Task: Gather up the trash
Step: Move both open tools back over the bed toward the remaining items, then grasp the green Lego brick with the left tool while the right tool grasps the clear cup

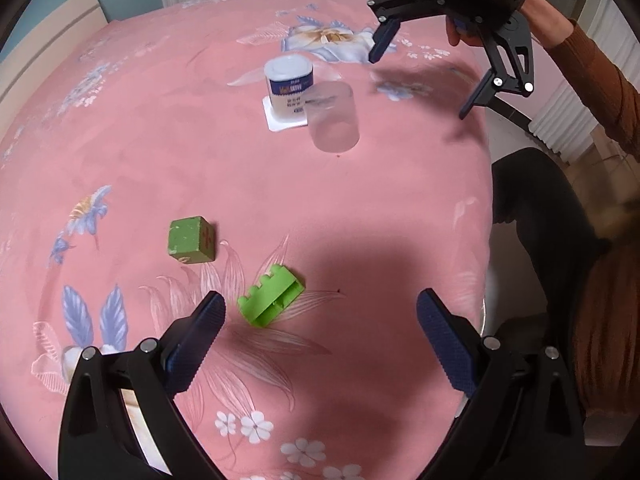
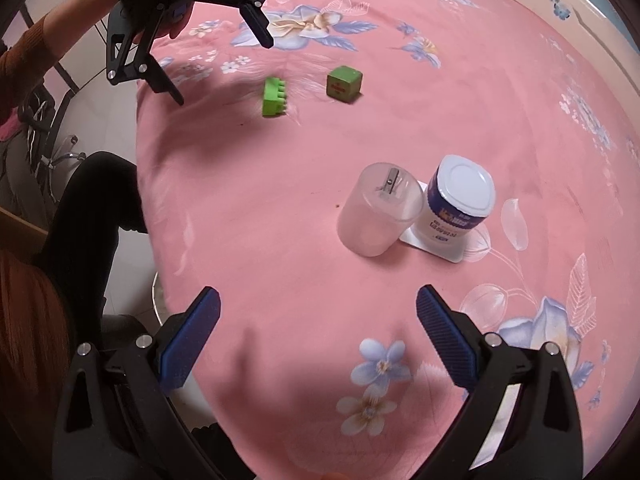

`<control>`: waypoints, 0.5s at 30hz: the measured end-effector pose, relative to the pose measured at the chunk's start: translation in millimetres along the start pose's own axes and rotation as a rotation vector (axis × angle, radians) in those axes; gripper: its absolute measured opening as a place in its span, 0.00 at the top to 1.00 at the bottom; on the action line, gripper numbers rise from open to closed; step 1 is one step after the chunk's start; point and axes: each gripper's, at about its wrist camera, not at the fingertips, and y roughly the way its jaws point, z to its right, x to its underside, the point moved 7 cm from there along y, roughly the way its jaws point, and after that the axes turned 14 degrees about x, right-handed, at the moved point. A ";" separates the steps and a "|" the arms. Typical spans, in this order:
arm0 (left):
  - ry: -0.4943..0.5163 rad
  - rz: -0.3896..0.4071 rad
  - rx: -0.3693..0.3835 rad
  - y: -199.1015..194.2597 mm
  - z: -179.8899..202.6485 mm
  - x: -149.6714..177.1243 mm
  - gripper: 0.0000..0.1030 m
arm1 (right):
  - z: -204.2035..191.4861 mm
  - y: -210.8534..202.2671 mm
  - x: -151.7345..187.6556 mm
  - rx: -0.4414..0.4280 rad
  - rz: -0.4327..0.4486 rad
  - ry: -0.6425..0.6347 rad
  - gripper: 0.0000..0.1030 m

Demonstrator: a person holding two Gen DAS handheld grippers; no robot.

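While both grippers hang empty, trash lies on the pink tabletop (image 1: 360, 200)
Left fingers (image 1: 204, 332) and right fingers (image 2: 444, 332) spread wide; yogurt cup (image 2: 456, 204) touches clear cup (image 2: 380, 208); green brick (image 1: 272, 300), green cube (image 1: 190, 240) well apart from it

Upside-down yogurt cup (image 2: 456, 204) beside clear cup (image 2: 378, 210)

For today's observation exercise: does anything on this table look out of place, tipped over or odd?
Two things stand out. The white yogurt cup stands upside down, its wide sealed rim flat on the pink floral tablecloth. The green toy brick lies on its side, studs sideways and hollow underside showing. Nothing looks spilled.
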 end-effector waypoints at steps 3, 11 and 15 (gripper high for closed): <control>-0.003 -0.005 0.017 6.6 -7.4 -0.3 0.05 | 3.9 12.0 -2.3 -0.011 -0.006 0.008 0.07; 0.003 -0.015 0.052 16.1 -20.0 0.8 0.05 | 11.2 37.2 -12.8 -0.038 -0.006 0.028 0.07; -0.002 -0.024 0.062 19.7 -25.5 3.8 0.05 | 14.2 45.2 -18.5 -0.051 0.003 0.038 0.07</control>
